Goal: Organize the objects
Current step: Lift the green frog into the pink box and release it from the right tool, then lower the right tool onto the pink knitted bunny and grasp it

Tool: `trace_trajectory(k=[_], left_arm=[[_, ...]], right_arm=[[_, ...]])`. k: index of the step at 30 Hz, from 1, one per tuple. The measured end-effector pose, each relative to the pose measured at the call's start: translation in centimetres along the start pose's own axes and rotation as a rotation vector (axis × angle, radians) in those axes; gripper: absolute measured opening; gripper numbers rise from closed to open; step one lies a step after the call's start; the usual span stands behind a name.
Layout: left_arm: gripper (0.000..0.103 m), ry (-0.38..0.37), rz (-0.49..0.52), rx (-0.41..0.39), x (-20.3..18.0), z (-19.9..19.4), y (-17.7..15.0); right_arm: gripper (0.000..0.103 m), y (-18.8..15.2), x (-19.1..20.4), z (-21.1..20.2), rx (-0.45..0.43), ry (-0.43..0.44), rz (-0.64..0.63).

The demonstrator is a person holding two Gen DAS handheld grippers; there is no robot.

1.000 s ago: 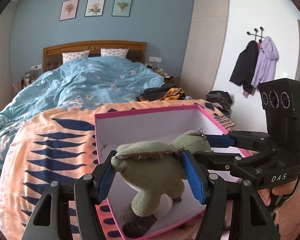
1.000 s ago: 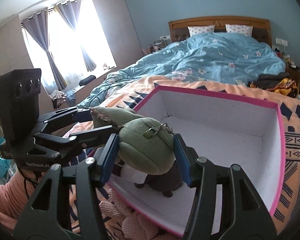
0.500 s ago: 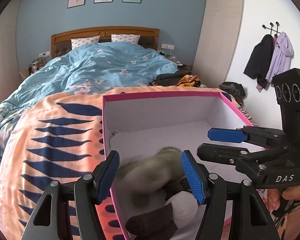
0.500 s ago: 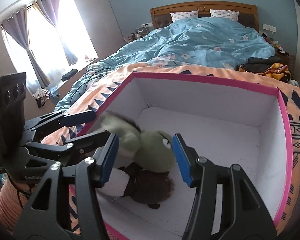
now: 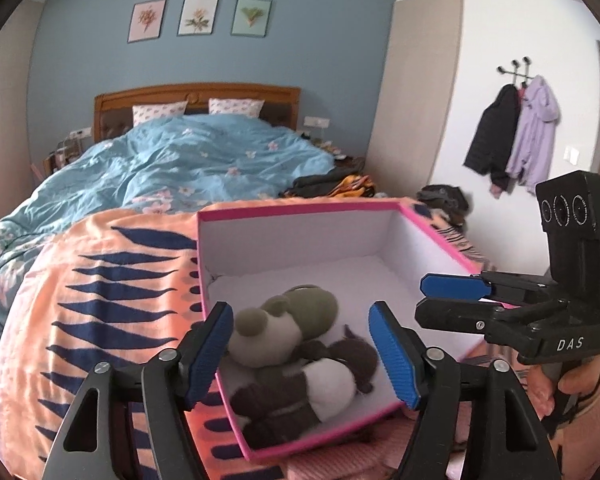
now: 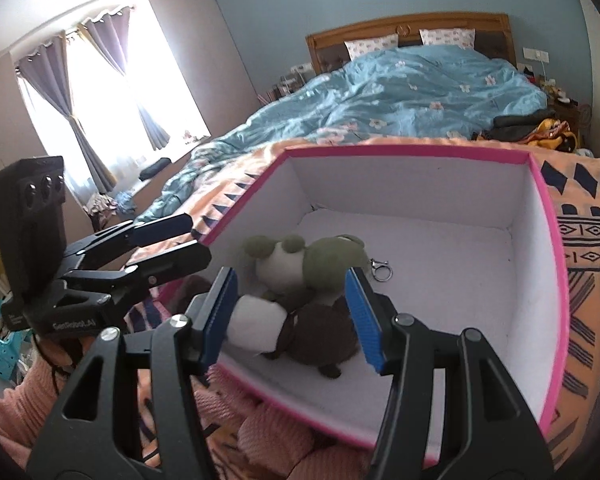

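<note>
Left wrist view: green plush toy with a cream muzzle (image 5: 288, 320) lies inside the pink-rimmed white cardboard box (image 5: 300, 210), in the near left corner, on top of a dark brown and white plush toy (image 5: 300, 384).
Box position: on the orange blanket with dark blue leaf shapes (image 5: 100, 280), at the foot of the bed; near edge partly over pink knitted fabric.
Left gripper (image 5: 302, 354): fingers spread, jaws have just been opening; nothing pressed between the pads, toys sit below and beyond them.
Right gripper (image 6: 292, 316): fingers apart, empty; both toys visible past the gap, no pad contact seen.
Right wrist view: metal key ring (image 6: 380, 270) on the green toy rests on the box floor, just beside the toy.
Risk 1: left finger straddles the near left box wall; pulling back carelessly could catch the rim and drag or tip the box off the soft bedding.
Risk 2: key ring could snag a finger tip on withdrawal and lift the toy back out.
Risk 3: grippers sit close together; they could knock.
Hidden: lower body of the brown toy, cut off behind the fingers; near box wall base; whether the box stands level.
</note>
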State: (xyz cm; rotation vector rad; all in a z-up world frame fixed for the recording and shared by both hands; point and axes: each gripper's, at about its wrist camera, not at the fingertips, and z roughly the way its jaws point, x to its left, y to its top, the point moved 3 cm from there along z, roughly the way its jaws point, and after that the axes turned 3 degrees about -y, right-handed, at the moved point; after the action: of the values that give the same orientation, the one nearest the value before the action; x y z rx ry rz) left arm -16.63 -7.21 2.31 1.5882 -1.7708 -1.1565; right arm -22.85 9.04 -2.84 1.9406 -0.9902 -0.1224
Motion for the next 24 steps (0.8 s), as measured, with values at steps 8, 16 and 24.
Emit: trace_trajectory(k=[8,16,24], left_arm=[[0.084,-0.063,0.068,-0.083,-3.7,-4.3,-1.5],[0.086,-0.096,0.088,-0.033,-6.0,-4.3,-5.2],[0.093,-0.063,0.104,0.083,-7.0,-2.2,-9.4]], right_arm=[[0.060,-2.9,1.4,-4.9,-0.069,0.021,-0.031],[0.061,-7.6,1.4,-6.2,-0.027,-0.051,-0.031],[0.061,-11.8,0.6,-4.7,0.053,-0.129,-0.024]])
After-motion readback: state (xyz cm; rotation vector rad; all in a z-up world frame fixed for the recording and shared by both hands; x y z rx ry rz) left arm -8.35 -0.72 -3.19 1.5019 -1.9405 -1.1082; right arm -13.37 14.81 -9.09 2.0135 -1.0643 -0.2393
